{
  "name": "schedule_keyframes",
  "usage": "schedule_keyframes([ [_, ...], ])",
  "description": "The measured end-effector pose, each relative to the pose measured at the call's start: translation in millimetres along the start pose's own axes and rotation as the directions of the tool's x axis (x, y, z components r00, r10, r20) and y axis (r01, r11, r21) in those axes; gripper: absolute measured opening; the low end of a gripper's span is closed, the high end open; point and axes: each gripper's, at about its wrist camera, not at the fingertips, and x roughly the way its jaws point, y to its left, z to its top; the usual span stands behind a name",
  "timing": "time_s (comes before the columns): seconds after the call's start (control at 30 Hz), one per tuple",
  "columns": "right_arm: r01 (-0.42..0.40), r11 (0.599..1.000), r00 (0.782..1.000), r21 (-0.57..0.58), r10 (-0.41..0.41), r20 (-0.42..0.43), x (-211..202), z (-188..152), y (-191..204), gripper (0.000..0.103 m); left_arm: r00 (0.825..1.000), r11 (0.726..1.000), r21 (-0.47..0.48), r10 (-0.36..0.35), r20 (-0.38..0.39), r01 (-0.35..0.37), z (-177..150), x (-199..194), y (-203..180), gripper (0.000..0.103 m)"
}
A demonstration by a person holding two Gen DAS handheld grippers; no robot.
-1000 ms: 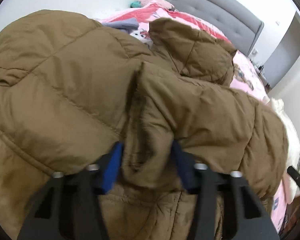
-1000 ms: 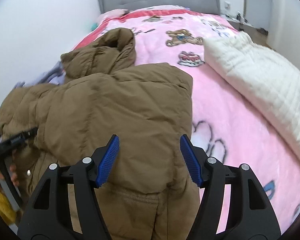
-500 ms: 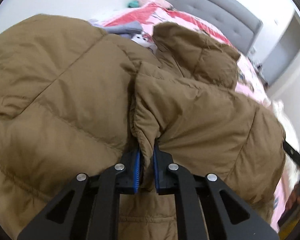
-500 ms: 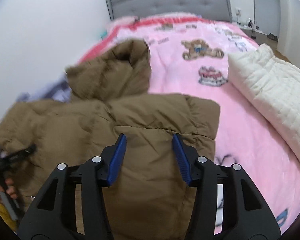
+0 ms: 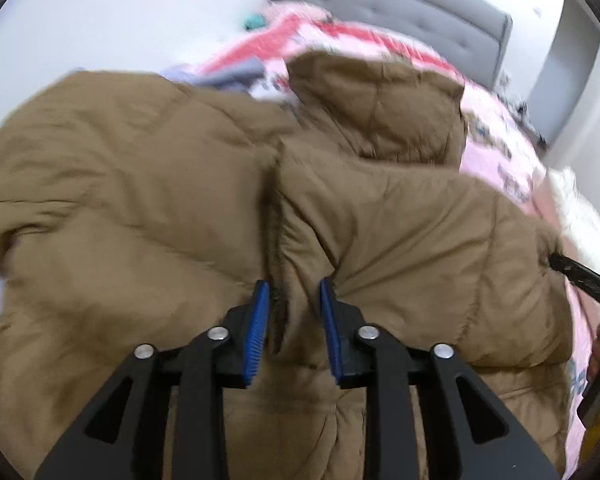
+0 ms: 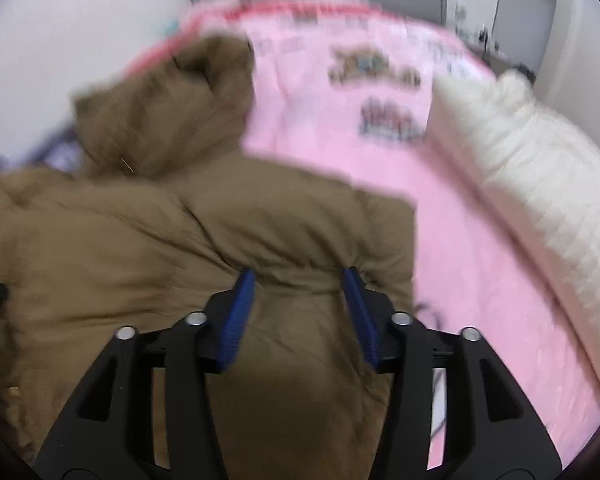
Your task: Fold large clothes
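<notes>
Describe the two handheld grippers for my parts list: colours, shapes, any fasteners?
Both match. The left gripper and right gripper each have two matte black, angular fingers with triangular cut-outs, ribbed blue pads on the inner faces and round silver bolts at the pivots. No cables, markings or sleeves are visible.

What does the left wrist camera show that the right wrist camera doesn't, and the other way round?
Only the left wrist view shows the left gripper, its jaws just opened partway with a ridge of the brown puffer jacket between them, and a small teal item near the headboard.

Only the right wrist view shows the right gripper, its jaws just widened, straddling a fold of the jacket, plus the bear print on the pink blanket.

Both show the jacket's hood, the grey headboard and the white quilted bedding.
</notes>
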Motion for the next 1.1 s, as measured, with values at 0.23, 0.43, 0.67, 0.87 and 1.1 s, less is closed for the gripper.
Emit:
schedule_keyframes([
  [0.23,-0.087,0.995,0.989,-0.042,0.092,0.12,-38,19,7,0.058,0.984,0.976,0.215,-0.072,0.165,0.035,24,-36,-42,0.063],
  [0.43,-0.034,0.999,0.999,-0.02,0.033,-0.009,33,23,14,0.049,0.99,0.975,0.171,-0.131,-0.056,0.139,58,49,-59,0.063],
  [0.67,0.054,0.997,0.994,-0.055,-0.059,-0.087,80,6,14,0.051,0.989,0.977,0.196,-0.054,-0.14,0.081,48,95,-59,0.063],
  [0.87,-0.008,1.0,0.99,-0.013,0.006,-0.138,70,19,10,0.055,0.993,0.957,0.281,-0.032,-0.114,0.063,51,72,-64,0.063],
  [1.1,-0.2,0.975,0.967,-0.093,0.212,0.139,17,92,32,0.076,0.99,0.944,0.329,-0.067,0.123,0.023,130,25,-39,0.084],
])
